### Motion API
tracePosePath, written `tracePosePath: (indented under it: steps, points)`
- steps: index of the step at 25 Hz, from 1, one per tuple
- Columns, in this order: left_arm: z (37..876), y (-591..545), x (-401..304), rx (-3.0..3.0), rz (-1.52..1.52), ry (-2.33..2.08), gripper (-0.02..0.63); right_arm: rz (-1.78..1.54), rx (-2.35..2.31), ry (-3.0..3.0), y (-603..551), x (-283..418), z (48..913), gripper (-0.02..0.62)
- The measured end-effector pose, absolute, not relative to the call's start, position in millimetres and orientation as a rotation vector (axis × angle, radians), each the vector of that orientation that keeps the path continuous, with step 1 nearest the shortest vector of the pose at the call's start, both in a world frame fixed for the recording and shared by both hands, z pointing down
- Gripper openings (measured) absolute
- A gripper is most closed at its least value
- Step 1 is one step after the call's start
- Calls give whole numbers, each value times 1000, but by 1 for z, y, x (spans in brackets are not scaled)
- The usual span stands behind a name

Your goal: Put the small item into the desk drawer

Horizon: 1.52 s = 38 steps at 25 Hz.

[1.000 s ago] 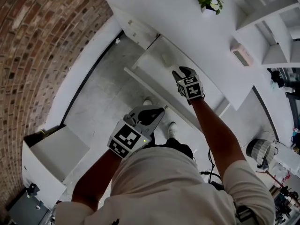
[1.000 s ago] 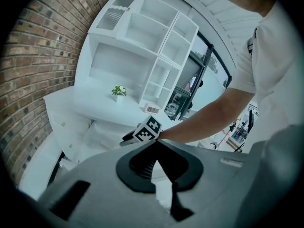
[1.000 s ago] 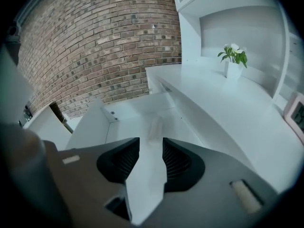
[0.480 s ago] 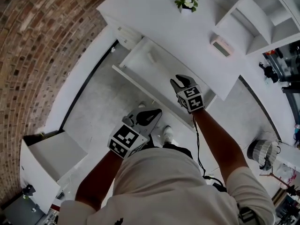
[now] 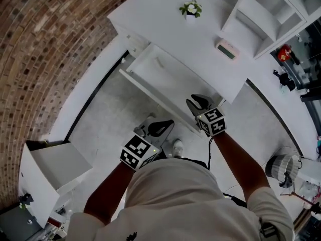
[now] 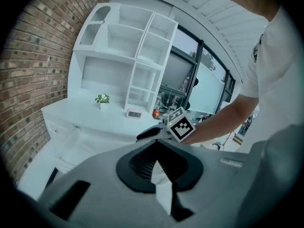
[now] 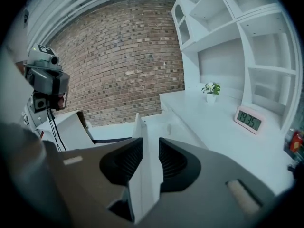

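The desk drawer (image 5: 168,79) stands pulled out under the white desk (image 5: 165,19). A small pale item (image 5: 160,63) lies inside it near its far left end, also seen as the small item (image 7: 168,127) in the right gripper view. My right gripper (image 5: 197,103) hovers over the drawer's near right corner; its jaws have just been closing, stand apart, and hold nothing. The right gripper (image 7: 151,148) shows the drawer's front edge through the gap. My left gripper (image 5: 160,128) hangs above the floor in front of the drawer, pads together and empty. The left gripper (image 6: 159,163) faces the desk.
A potted plant (image 5: 190,8) and a digital clock (image 5: 225,49) stand on the desk, with a white shelf unit (image 5: 266,9) behind. A brick wall (image 5: 45,44) runs along the left. A white box (image 5: 55,164) sits on the floor at lower left. The person's shoes (image 5: 176,145) are below the drawer.
The right gripper has drawn back out of the drawer toward the person and risen. The left gripper has pulled back a little too. The item stays in the drawer.
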<state>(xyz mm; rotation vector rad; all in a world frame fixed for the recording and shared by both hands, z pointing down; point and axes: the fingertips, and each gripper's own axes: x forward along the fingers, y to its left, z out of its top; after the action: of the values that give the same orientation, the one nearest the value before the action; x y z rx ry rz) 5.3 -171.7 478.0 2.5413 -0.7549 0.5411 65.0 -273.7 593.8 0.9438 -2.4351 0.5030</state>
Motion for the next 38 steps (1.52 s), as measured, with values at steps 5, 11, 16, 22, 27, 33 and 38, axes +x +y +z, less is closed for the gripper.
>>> tracePosePath:
  steps: [5,11,16,22,27,33,38]
  points:
    - [476,-148,19,2544,546,-764,5,535,936,-2491,-234,84,567,103]
    - [475,-126,31,2531,532,-792,5,577,875,-2561,-184,99,533,56]
    - [472,-109,36,2504,497,-844,5,539,821,-2607,-149,111,509,27]
    - [472,-87,38,2469,473,-898,5,539,756,-2639,-115,120,493,12]
    - [472,-72,37,2448,475,-925,5,554,714,-2649,-92,123,489,12]
    - [472,-61,39,2444,490,-933,5,544,696,-2667,-77,125,484,12]
    - [471,-55,39,2445,490,-946,5,535,682,-2678,-71,121,483,12]
